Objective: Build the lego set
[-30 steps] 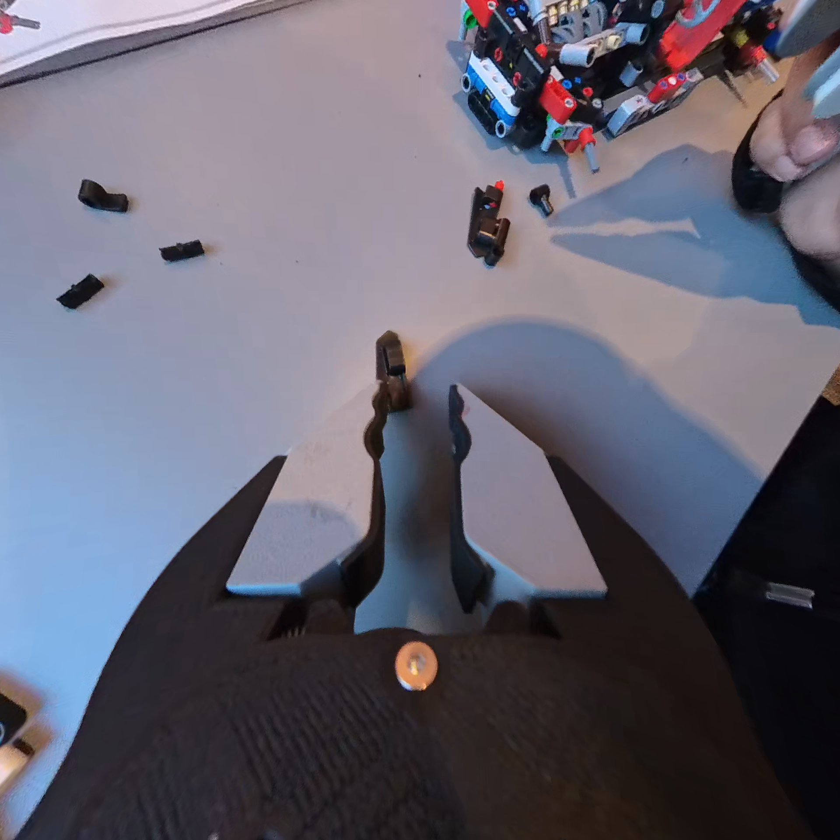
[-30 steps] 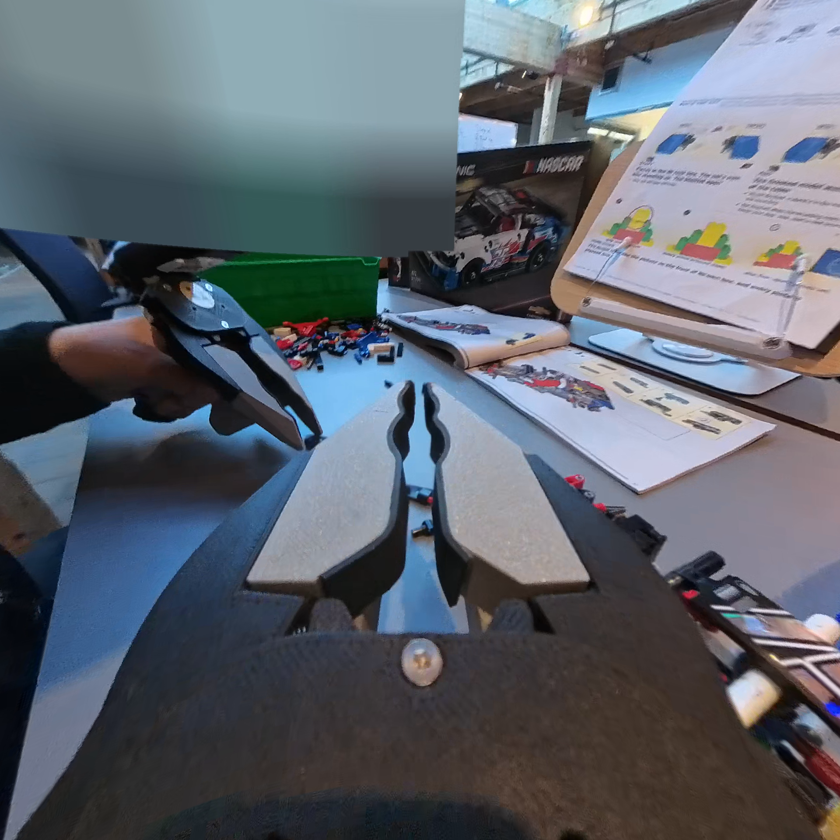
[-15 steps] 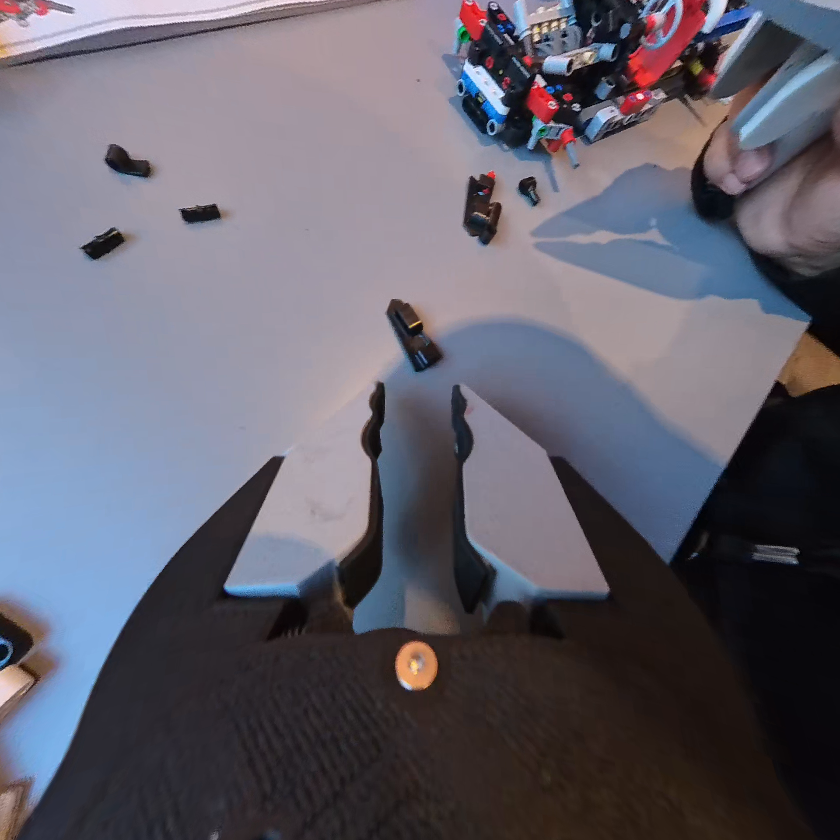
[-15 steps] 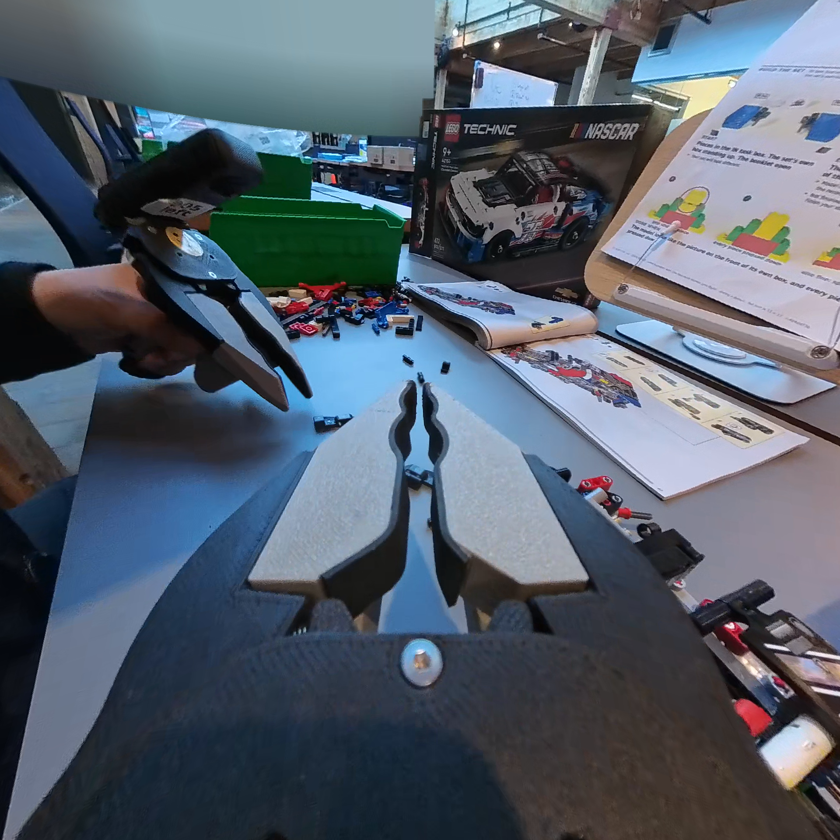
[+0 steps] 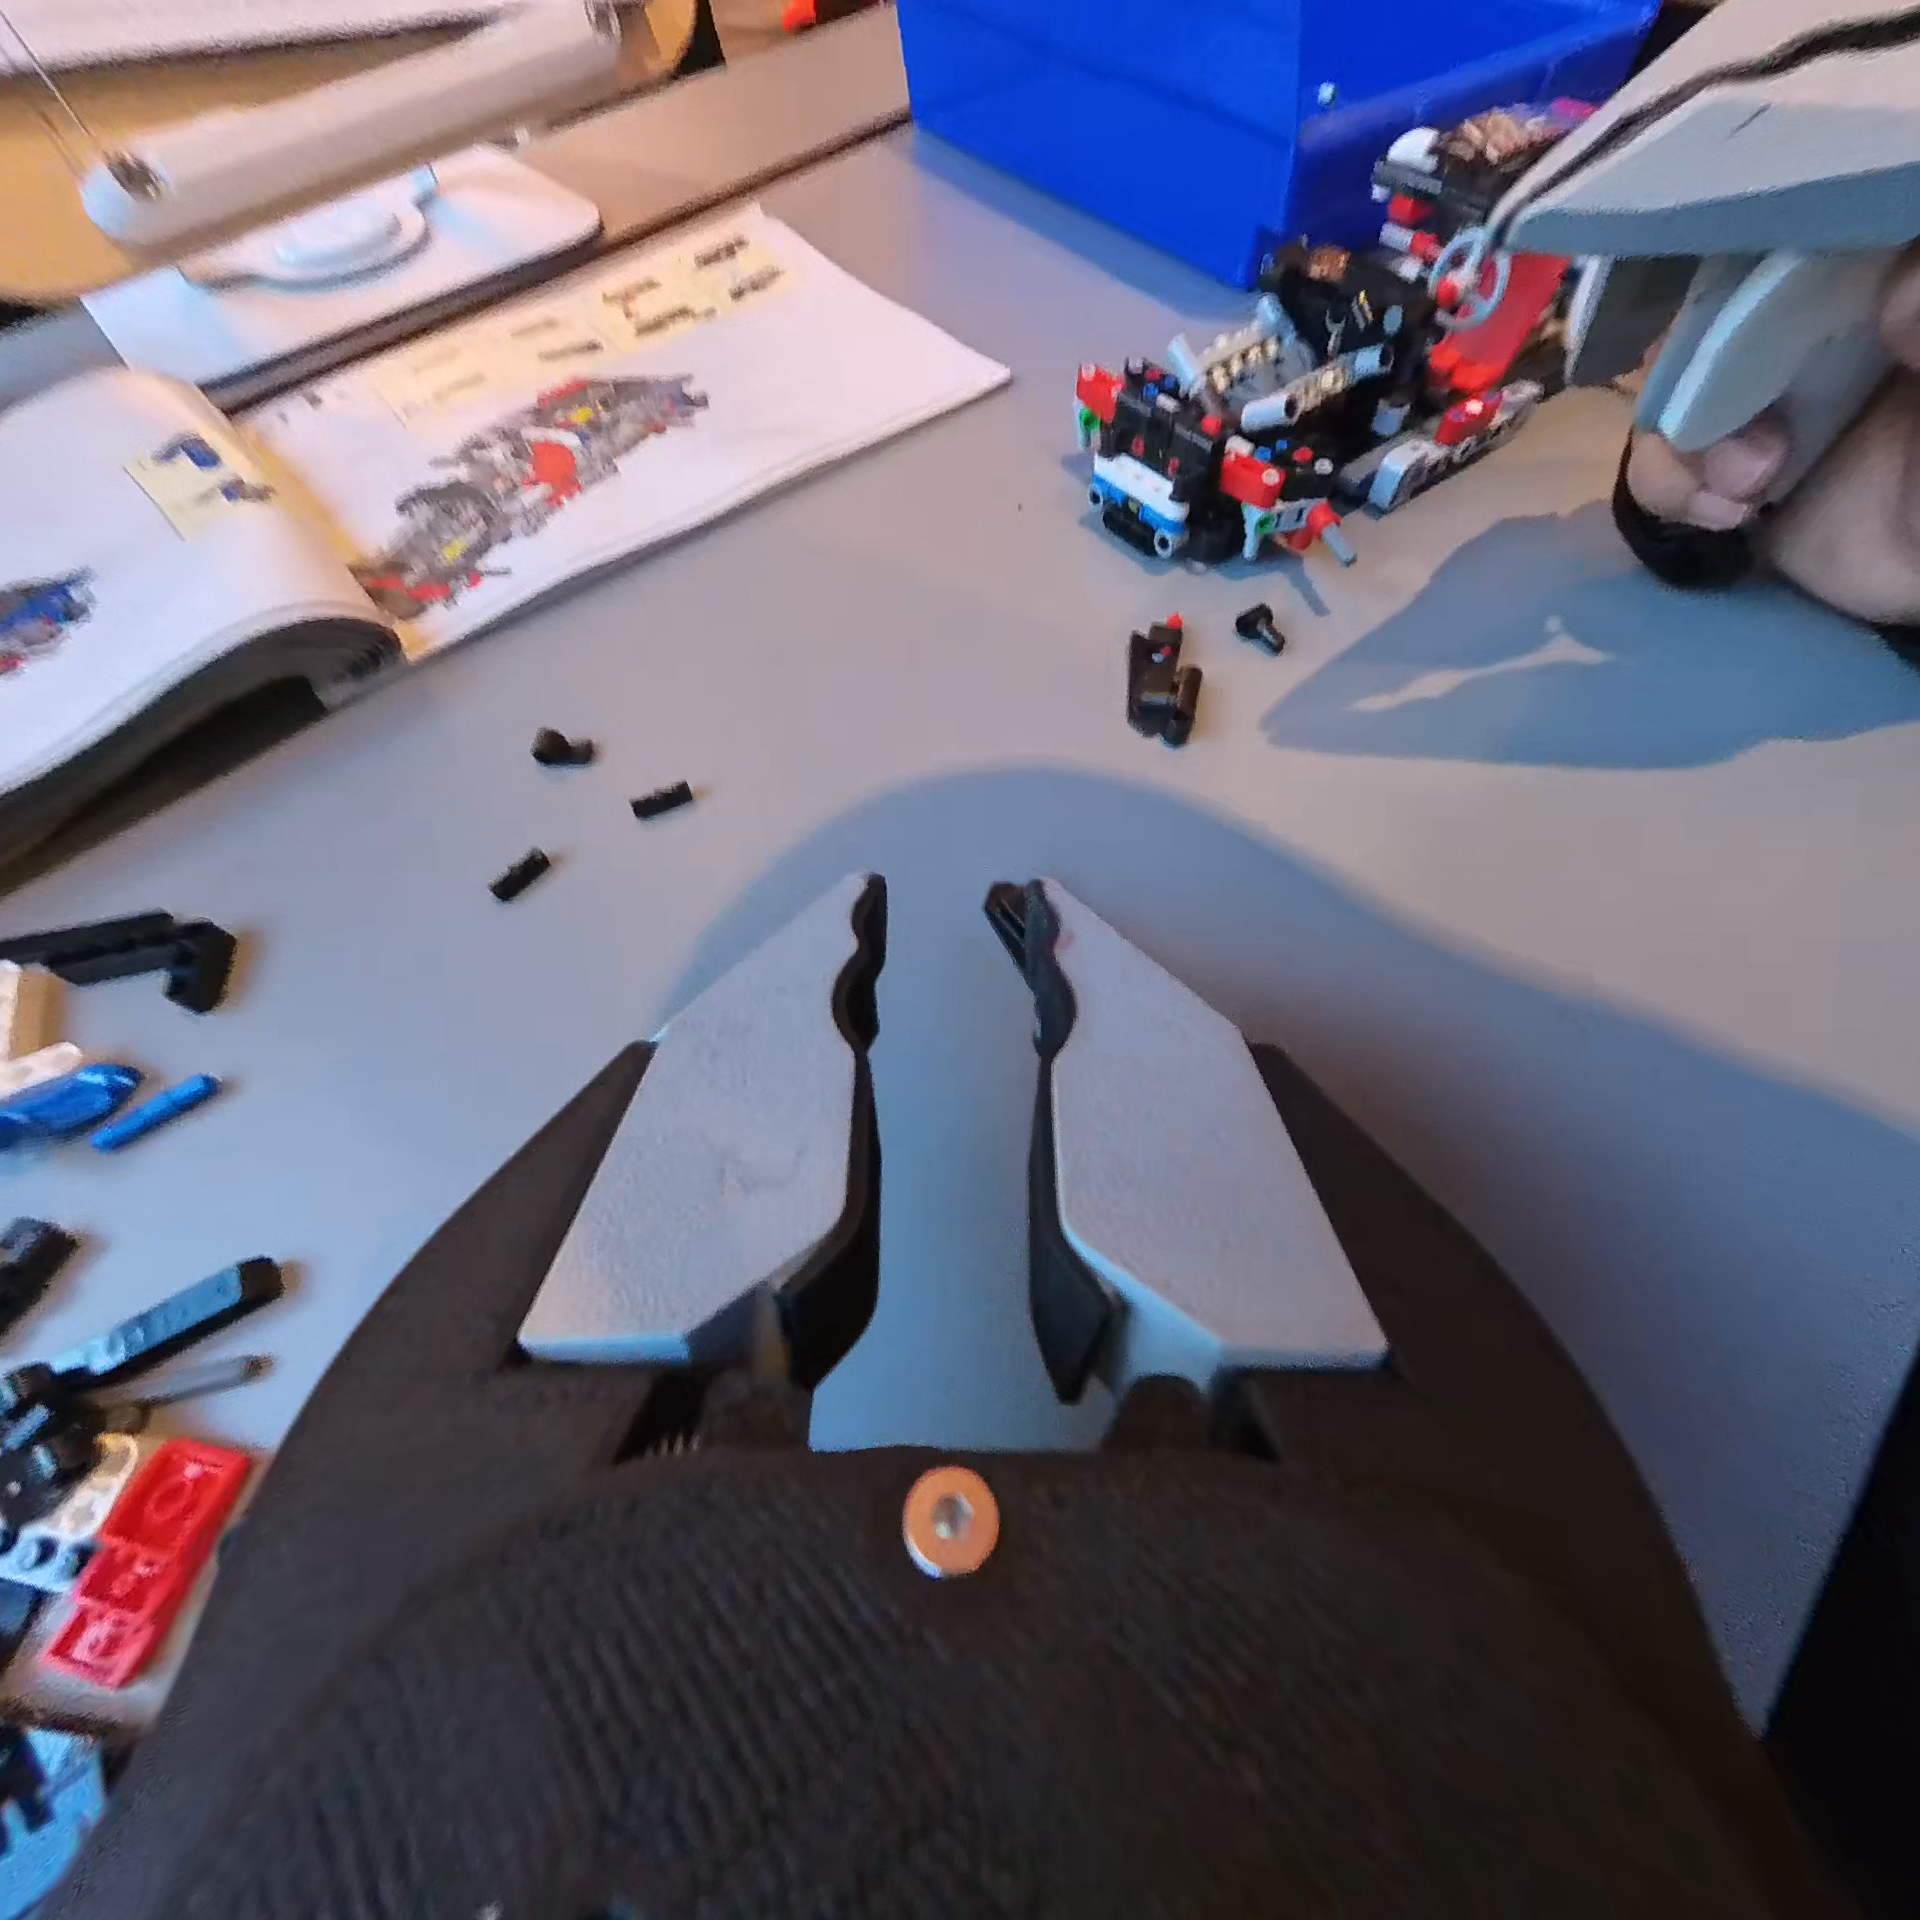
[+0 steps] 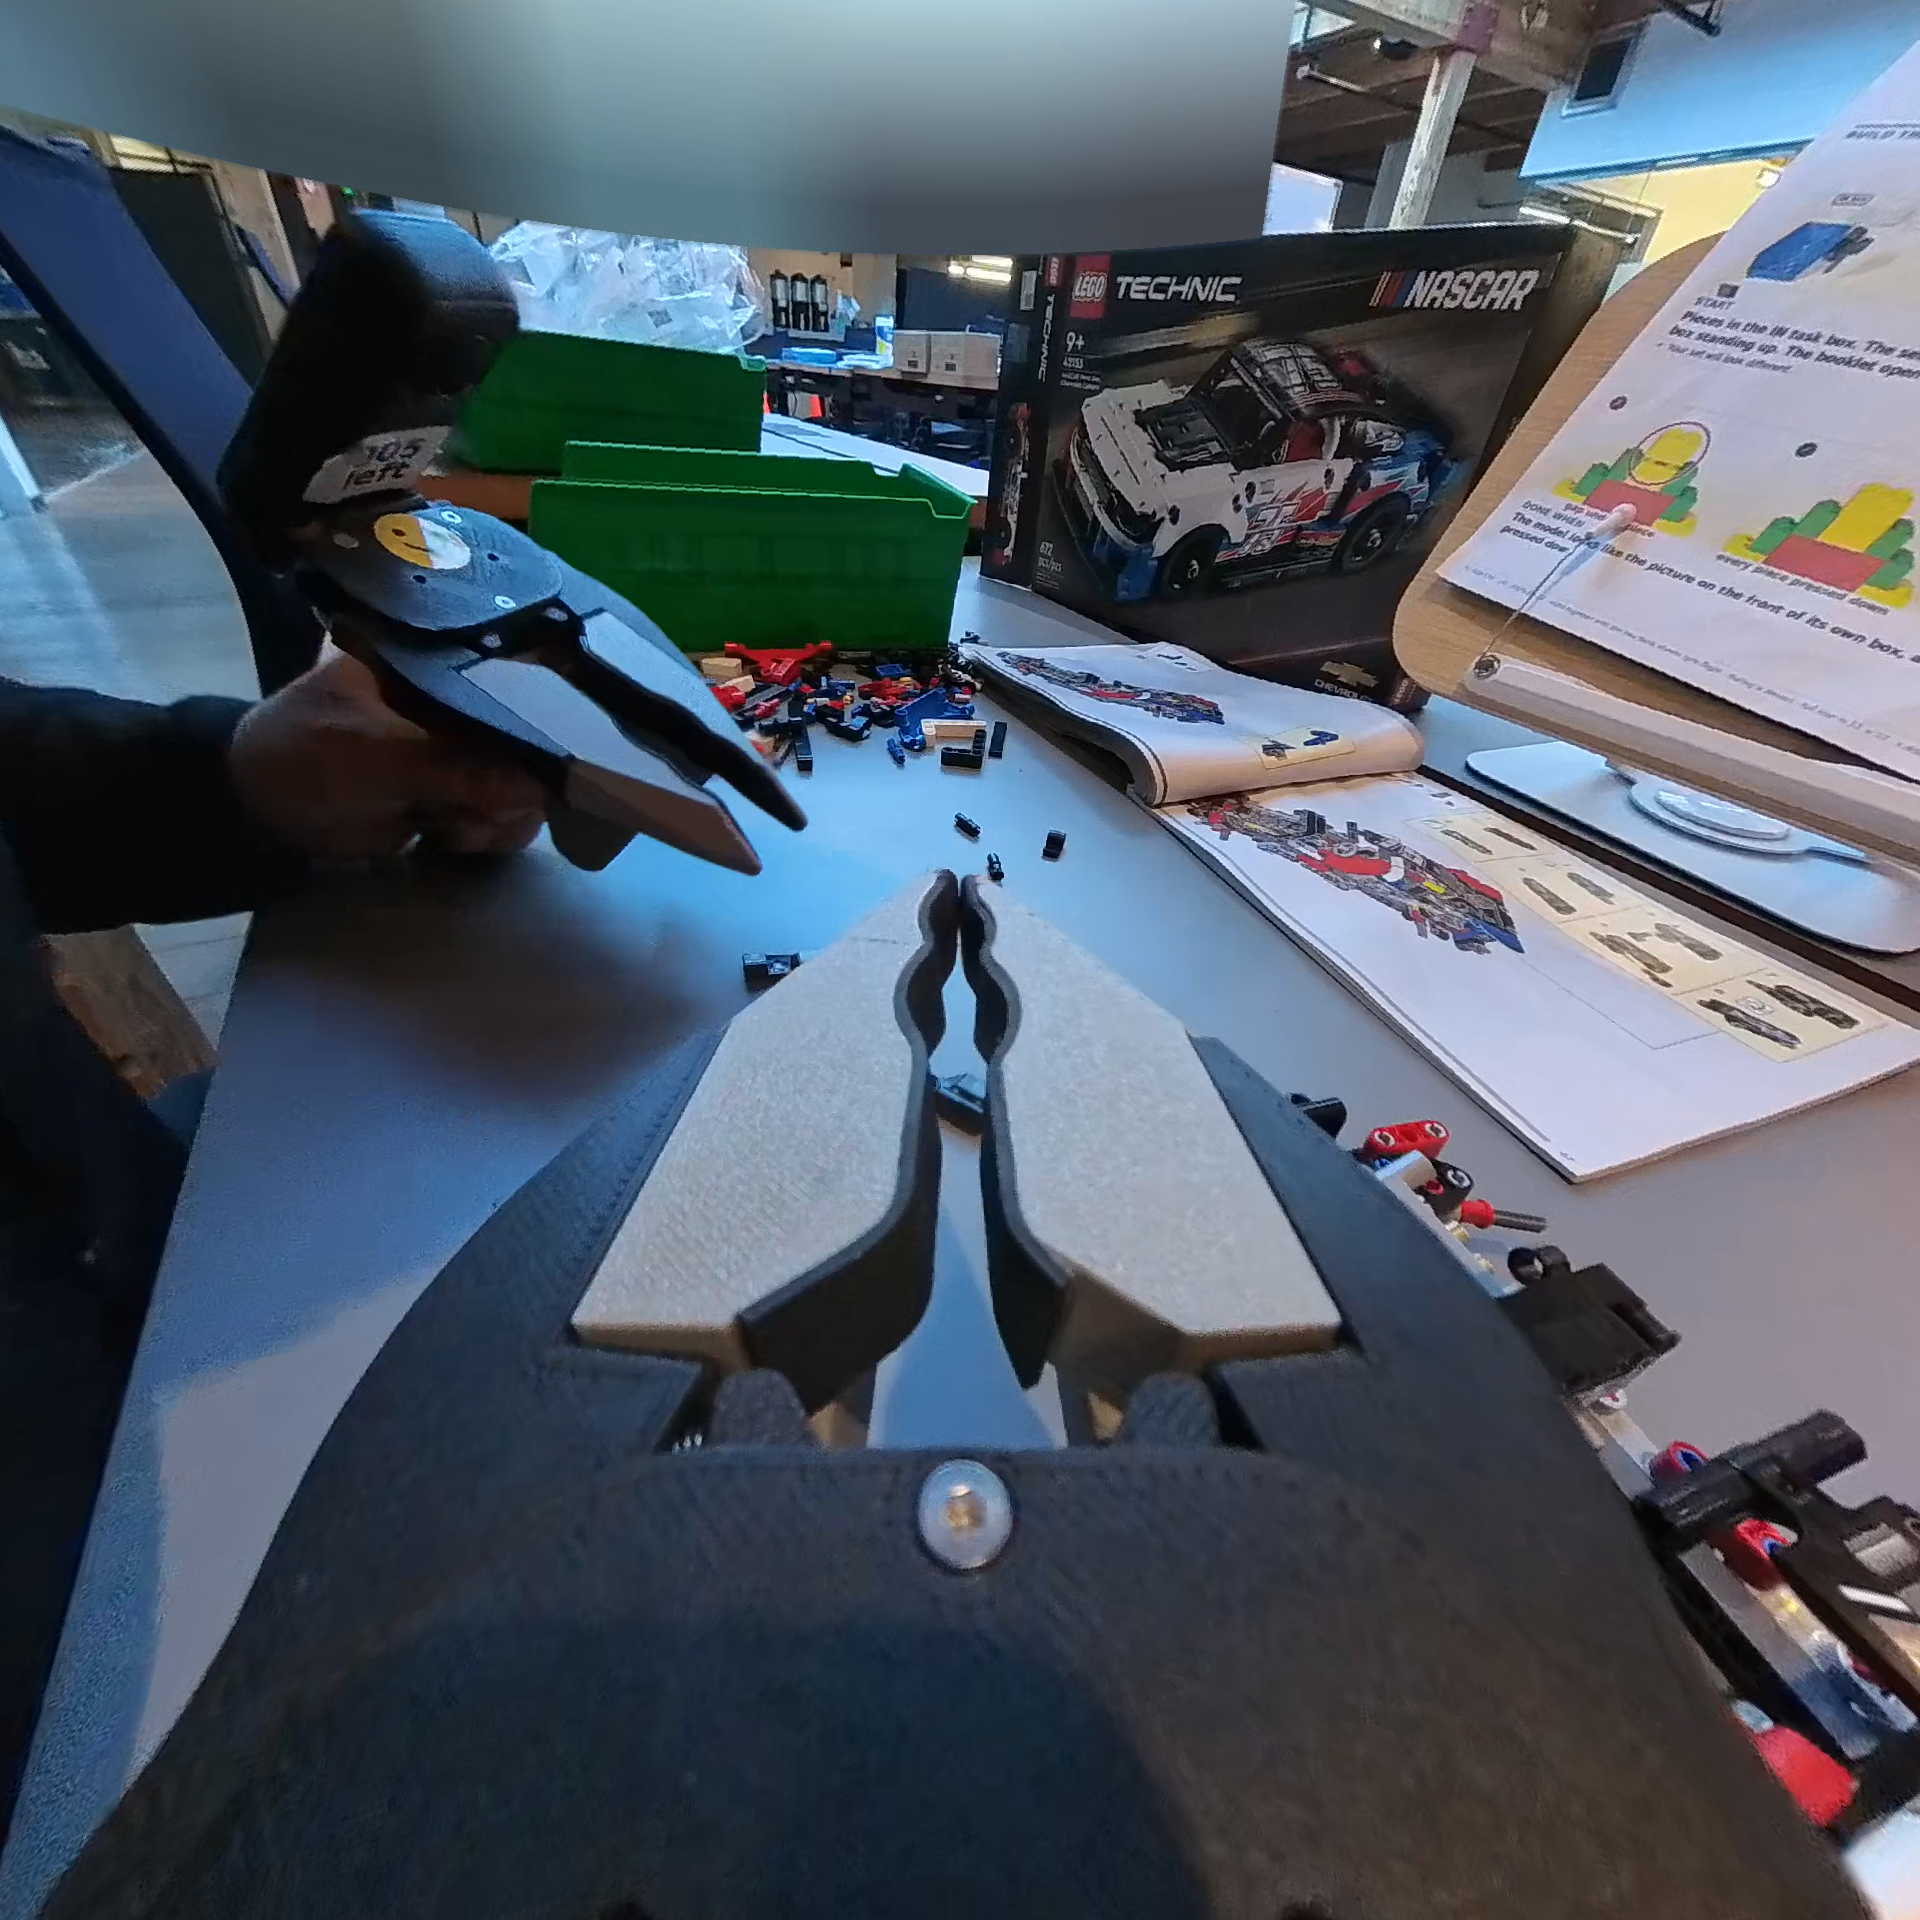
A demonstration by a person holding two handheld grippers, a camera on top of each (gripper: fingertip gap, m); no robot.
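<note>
The left gripper [image 5: 935, 899] hangs above the grey table [image 5: 935, 665] with its 2 fingers spread and nothing between them. A small black piece [image 5: 1000, 906] shows at the tip of its right finger; the blur makes it hard to say whether it touches the finger or lies on the table beneath. In the right wrist view the same gripper [image 6: 774, 831] is held in a hand [image 6: 353, 758] over the table's left side, tilted down, with a black piece [image 6: 771, 966] lying on the surface below its tips.

The right gripper [image 6: 958, 883] has its fingers pressed together at the tips, holding nothing, and points across the table toward the loose parts pile [image 6: 862, 707].

The part-built lego car [image 5: 1309, 416], black, red, white and blue, stands on the table in front of a blue bin [image 5: 1195, 125], beneath the right gripper as seen from the left wrist view. Just beside it lie a small black sub-assembly with a red tip [image 5: 1162, 675] and a black pin [image 5: 1259, 629]. 3 small black pieces [image 5: 660, 800] lie apart from each other to the left of centre, near the open instruction booklet [image 5: 582, 436].

Beyond the pile stand 2 green bins [image 6: 748, 540] and the set's box [image 6: 1247, 457].
</note>
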